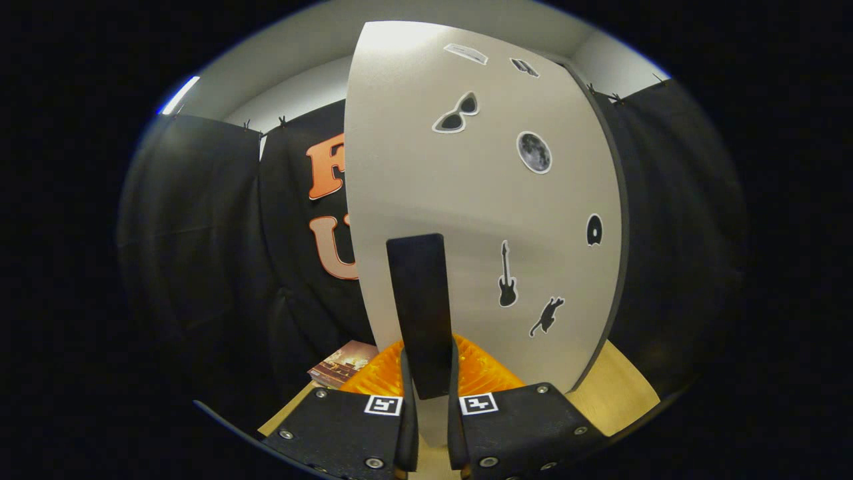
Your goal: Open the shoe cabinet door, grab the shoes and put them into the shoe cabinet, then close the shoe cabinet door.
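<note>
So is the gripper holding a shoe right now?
No, the hand-held gripper has both fingers pressed on the dark handle of the cabinet door.

My claw [430, 427] sits close before the shoe cabinet door [486, 200], its two fingers closed on the upright handle [420, 313] that stands between them. The door rises ahead of and above my claw, with the stickers [533, 152] on its face to my right of the handle. Just past my fingers, low at the door's foot, sits a ribbed tray [483, 373]. A book [341, 363] lies left of it on the tabletop [613, 393].
</note>
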A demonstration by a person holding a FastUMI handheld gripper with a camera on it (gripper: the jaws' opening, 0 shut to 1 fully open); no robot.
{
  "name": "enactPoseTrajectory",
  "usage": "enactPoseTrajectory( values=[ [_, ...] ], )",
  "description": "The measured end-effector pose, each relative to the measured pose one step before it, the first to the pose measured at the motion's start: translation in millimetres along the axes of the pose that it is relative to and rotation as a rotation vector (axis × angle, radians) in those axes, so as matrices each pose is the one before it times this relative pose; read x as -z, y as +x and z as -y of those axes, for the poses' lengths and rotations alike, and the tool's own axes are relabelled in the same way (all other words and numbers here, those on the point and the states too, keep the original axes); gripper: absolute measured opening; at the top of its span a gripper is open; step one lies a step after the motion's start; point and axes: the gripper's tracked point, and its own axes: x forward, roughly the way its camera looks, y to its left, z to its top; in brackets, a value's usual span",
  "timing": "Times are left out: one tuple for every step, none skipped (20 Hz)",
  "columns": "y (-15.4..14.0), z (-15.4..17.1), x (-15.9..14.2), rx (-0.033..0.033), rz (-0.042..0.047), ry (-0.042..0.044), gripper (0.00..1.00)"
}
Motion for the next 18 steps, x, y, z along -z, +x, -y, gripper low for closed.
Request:
enactPoseTrajectory(
  values=[
    [-4.40, 4.90, -3.69, 0.00940, -0.00139, -0.00649, 0.17],
    [-4.18, 4.84, -2.12, 0.01140, -0.00207, -0.00644, 0.17],
    [-7.41, 4.93, -0.27, 0.00910, -0.00010, -0.00330, 0.17],
    [-6.43, 4.26, 1.02, 0.00871, 0.00180, 0.00409, 0.17],
    [-7.10, 5.50, 3.01, 0.00941, -0.00034, 0.00753, 0.17],
    [-6.11, 5.77, 0.53, 0.01355, 0.00246, 0.00704, 0.17],
    [-5.10, 6.62, -0.40, 0.01790, 0.00396, 0.00155, 0.17],
    [-5.56, 6.90, -0.02, 0.02166, 0.00576, -0.00041, 0.17],
    [-5.08, 8.93, -0.61, 0.02638, 0.00515, -0.00058, 0.17],
    [-4.26, 9.58, 0.48, 0.02696, -0.00034, -0.00328, 0.16],
    [-6.44, 7.74, -1.42, 0.02650, 0.01375, 0.00333, 0.14],
    [2.03, 7.34, 0.17, 0.02433, 0.00759, -0.01959, 0.12],
    [-3.93, 11.93, -1.55, 0.02662, 0.00821, -0.01899, 0.12],
    [-0.05, 11.51, -1.02, 0.02628, 0.00215, -0.01092, 0.10],
    [0.67, 11.55, 0.58, 0.02403, 0.00172, -0.02080, 0.10],
    [-1.44, 14.51, -0.49, 0.03498, 0.00474, -0.00443, 0.09],
    [0.14, 11.00, 0.25, 0.02853, -0.00323, 0.00040, 0.07],
    [-1.26, 13.46, 1.43, 0.02306, -0.00209, 0.00396, 0.07]
  ],
)
